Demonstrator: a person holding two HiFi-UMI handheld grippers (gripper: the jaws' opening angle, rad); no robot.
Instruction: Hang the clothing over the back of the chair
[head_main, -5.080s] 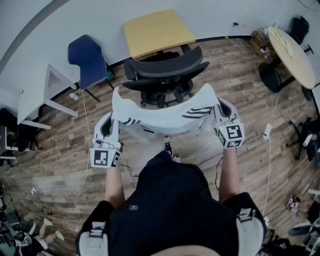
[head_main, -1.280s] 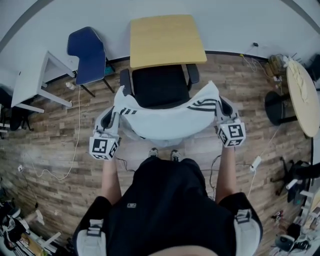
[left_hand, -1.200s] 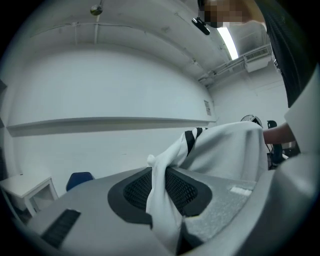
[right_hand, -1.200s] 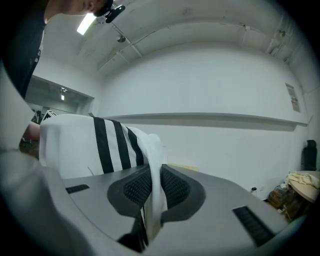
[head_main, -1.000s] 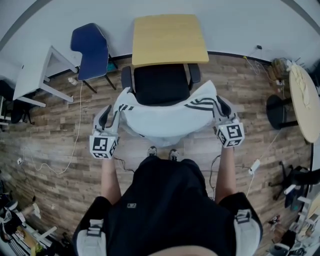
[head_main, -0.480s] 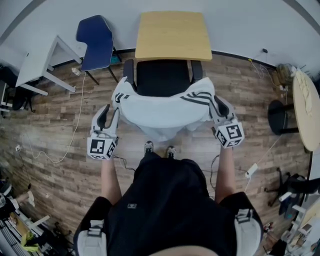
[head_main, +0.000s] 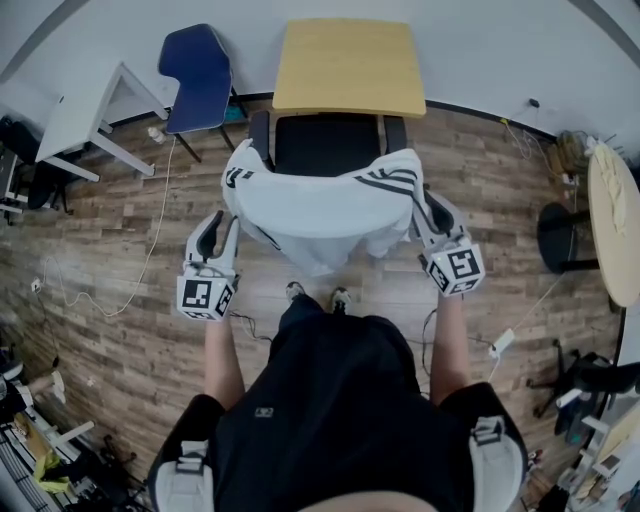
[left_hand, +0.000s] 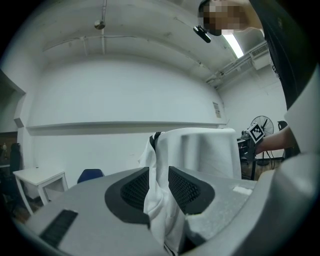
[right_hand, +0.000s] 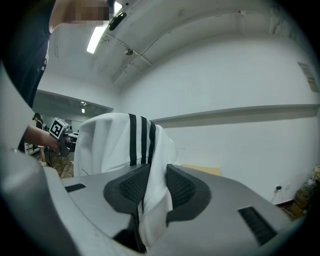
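A white garment (head_main: 320, 205) with black stripes lies draped over the back of the black office chair (head_main: 325, 145). My left gripper (head_main: 222, 222) stands at the garment's left edge. In the left gripper view a loose fold of the garment (left_hand: 200, 150) hangs between the left gripper's (left_hand: 159, 182) jaws, which are closing without pinching it. My right gripper (head_main: 425, 205) is at the striped right edge. There the garment (right_hand: 107, 145) hangs slack between the right gripper's (right_hand: 152, 182) spread jaws.
A yellow table (head_main: 348, 65) stands right behind the chair against the wall. A blue chair (head_main: 200, 65) and a white table (head_main: 85, 115) are at the far left, a round table (head_main: 615, 220) at the right. Cables (head_main: 110, 300) trail over the wood floor.
The garment was carried forward and laid over the chair back. It now hangs there by itself, and both grippers' jaws have loosened and drawn slightly back from its edges.
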